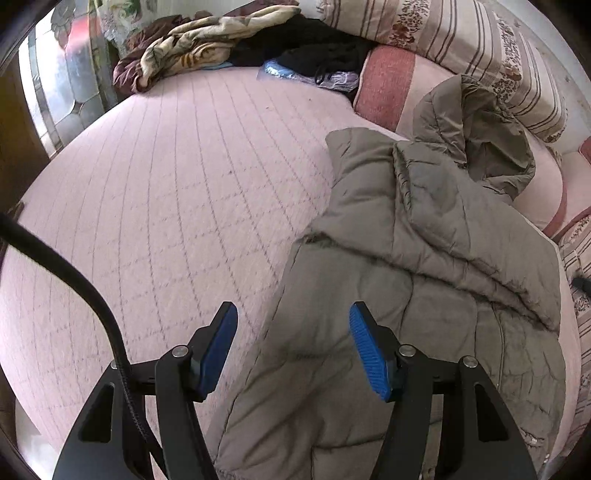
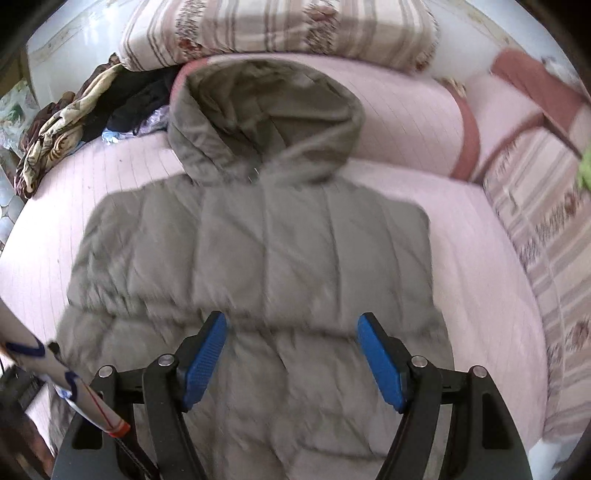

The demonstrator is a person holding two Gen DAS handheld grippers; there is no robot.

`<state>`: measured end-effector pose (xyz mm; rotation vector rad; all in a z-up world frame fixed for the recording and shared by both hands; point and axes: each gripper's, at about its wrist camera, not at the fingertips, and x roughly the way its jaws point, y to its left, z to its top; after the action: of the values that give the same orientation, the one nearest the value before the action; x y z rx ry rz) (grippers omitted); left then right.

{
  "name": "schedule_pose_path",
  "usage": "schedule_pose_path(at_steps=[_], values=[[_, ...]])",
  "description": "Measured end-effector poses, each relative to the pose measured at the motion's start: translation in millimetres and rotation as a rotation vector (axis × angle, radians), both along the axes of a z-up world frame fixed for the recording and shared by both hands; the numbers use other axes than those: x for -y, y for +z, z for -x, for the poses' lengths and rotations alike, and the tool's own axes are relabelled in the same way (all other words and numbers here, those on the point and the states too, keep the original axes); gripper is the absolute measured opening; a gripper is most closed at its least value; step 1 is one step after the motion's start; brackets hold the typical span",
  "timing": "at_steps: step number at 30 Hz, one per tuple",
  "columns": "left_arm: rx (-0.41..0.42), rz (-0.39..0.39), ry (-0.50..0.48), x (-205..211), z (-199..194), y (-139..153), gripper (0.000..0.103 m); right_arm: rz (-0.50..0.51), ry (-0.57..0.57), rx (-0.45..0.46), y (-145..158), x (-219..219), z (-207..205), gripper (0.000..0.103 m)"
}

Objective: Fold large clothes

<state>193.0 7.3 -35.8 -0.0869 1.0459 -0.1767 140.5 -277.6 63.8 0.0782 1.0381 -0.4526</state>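
A large grey-olive quilted hooded jacket (image 1: 436, 258) lies on a pink quilted bed (image 1: 166, 192). In the right wrist view the jacket (image 2: 266, 251) lies flat, back side up, its hood (image 2: 266, 114) against the pillows, sleeves folded in. My left gripper (image 1: 293, 317) is open and empty, above the jacket's left edge near the hem. My right gripper (image 2: 291, 328) is open and empty, above the jacket's lower middle. That view is motion-blurred.
A striped floral pillow (image 2: 280, 33) and a pink bolster (image 2: 424, 122) lie at the head of the bed. A crumpled floral blanket (image 1: 192, 48) and dark clothes (image 1: 306, 44) sit at the far corner. A black cable (image 1: 74, 277) hangs at left.
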Motion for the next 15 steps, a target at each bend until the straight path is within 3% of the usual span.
schedule_pose_path(at_steps=[8,15], values=[[-0.017,-0.071,-0.033,21.9,-27.9,-11.0,0.062,-0.034,-0.059,0.073,29.2,10.6,-96.7,0.078],[-0.049,-0.068,-0.005,20.1,-43.9,-23.9,0.062,-0.209,-0.185,0.220,51.2,43.6,-174.7,0.083]])
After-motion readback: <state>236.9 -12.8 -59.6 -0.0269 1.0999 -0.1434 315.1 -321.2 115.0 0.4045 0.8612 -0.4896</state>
